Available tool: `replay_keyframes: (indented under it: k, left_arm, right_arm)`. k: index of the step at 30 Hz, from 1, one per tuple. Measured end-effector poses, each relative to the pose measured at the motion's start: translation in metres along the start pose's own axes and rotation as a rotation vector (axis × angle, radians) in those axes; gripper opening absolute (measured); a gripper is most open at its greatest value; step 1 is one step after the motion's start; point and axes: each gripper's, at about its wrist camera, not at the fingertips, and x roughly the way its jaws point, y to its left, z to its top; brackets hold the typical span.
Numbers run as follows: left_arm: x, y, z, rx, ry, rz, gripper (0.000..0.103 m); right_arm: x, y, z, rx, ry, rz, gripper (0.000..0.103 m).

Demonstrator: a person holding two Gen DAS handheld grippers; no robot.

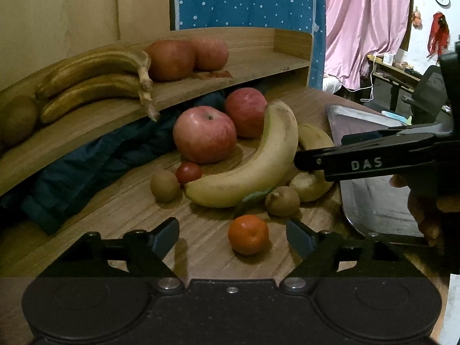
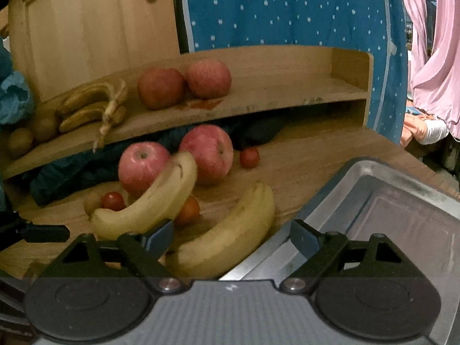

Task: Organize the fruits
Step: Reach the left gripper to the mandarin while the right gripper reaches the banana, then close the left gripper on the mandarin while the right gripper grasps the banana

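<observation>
On the wooden table lie two red apples (image 1: 204, 134) (image 1: 246, 112), two yellow bananas (image 1: 247, 169) (image 1: 313, 143), two kiwis (image 1: 164, 186) (image 1: 282, 200), a cherry tomato (image 1: 188, 173) and a mandarin (image 1: 248, 234). My left gripper (image 1: 232, 237) is open, with the mandarin between its fingertips. My right gripper (image 2: 231, 238) is open over the near banana (image 2: 227, 235), which lies by the metal tray's (image 2: 402, 201) edge. The right gripper also shows in the left wrist view (image 1: 313, 161), reaching in beside the bananas. The far banana (image 2: 149, 204) looks blurred.
A wooden shelf (image 1: 201, 86) behind holds two brown bananas (image 1: 95, 83), two apples (image 1: 169, 60) and a kiwi (image 1: 17, 119). Dark blue cloth (image 1: 86, 166) fills the space under it. A second tomato (image 2: 249, 157) lies further back. Blue dotted and pink curtains hang behind.
</observation>
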Motion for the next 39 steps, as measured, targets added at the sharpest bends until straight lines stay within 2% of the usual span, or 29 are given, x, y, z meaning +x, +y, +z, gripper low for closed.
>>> replay_keyframes:
  k: [8,11,21,23,26,30,36,38,39]
  left_arm:
    - [0.001,-0.001,-0.002,-0.003,0.002,-0.027,0.062]
    - [0.0,0.0,-0.003,-0.009,0.002,-0.033,0.055]
    - [0.0,0.0,-0.004,-0.014,0.005,-0.045,0.042]
    - [0.0,0.001,-0.003,-0.019,0.004,-0.049,0.038]
    - [-0.001,0.003,-0.004,-0.025,0.002,-0.062,0.032]
    - [0.0,0.004,-0.004,-0.033,0.002,-0.067,0.032]
    - [0.0,0.003,-0.003,-0.034,0.001,-0.065,0.032]
    - [0.0,0.003,-0.003,-0.033,0.0,-0.061,0.032]
    - [0.0,0.003,-0.003,-0.033,0.0,-0.058,0.032]
  right_arm:
    - [0.006,0.003,0.004,-0.034,0.005,-0.026,0.092]
    - [0.008,0.004,0.007,-0.052,0.002,-0.028,0.088]
    - [0.021,0.012,0.015,-0.056,0.035,-0.034,0.088]
    - [0.023,0.015,0.015,-0.048,0.057,-0.011,0.083]
    - [0.021,0.02,0.013,-0.056,0.056,-0.027,0.082]
    - [0.018,0.022,0.011,-0.04,0.059,-0.021,0.076]
    - [0.029,0.025,0.013,-0.049,0.095,-0.037,0.084]
    - [0.028,0.027,0.013,-0.043,0.089,-0.046,0.079]
    - [0.027,0.028,0.013,-0.042,0.087,-0.062,0.072]
